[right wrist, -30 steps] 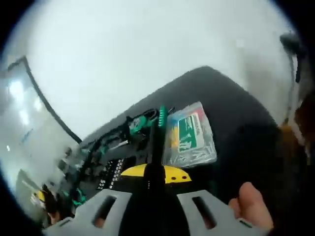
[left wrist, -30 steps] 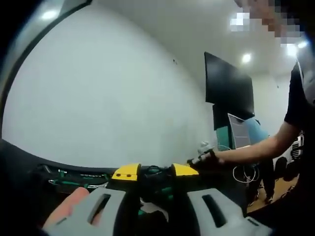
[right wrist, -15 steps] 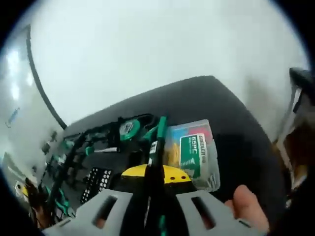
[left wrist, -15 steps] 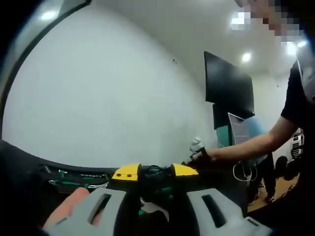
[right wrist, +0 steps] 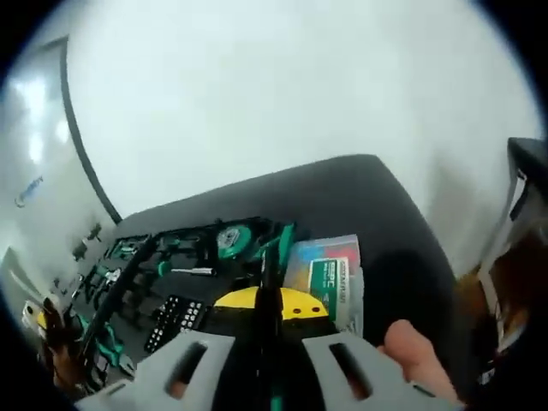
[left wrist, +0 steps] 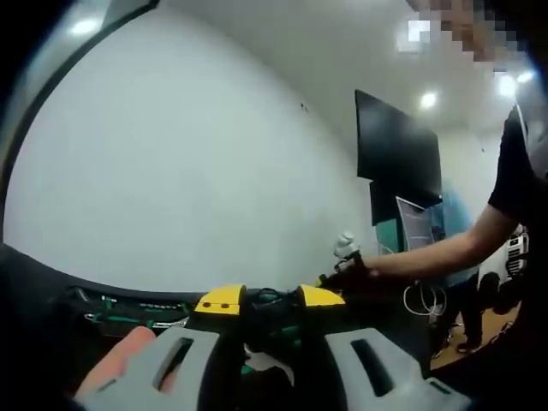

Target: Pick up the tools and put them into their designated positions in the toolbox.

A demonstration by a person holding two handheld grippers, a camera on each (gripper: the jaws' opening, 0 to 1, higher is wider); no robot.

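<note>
The open toolbox [right wrist: 163,282] is a black tray holding several green-and-black tools, lying on a dark table [right wrist: 360,184]. My right gripper [right wrist: 267,295] is shut on a slim black-and-green tool [right wrist: 276,248] that points forward over the tray's near end. A thumb [right wrist: 411,351] shows beside the right jaw. In the left gripper view the toolbox [left wrist: 111,306] lies low at the left. My left gripper [left wrist: 271,298] stands with its yellow tips apart. The right gripper [left wrist: 346,250] hangs further back, on the person's outstretched arm [left wrist: 437,253].
A clear plastic box of screws [right wrist: 330,278] with a green label lies just right of the tray. A white wall [left wrist: 188,171] stands behind the table, with a black screen [left wrist: 396,154] and a blue chair [left wrist: 428,231] to the right.
The right gripper has swung with its tool, so the tray and screw box now sit more level in its view. The left gripper has stayed still.
</note>
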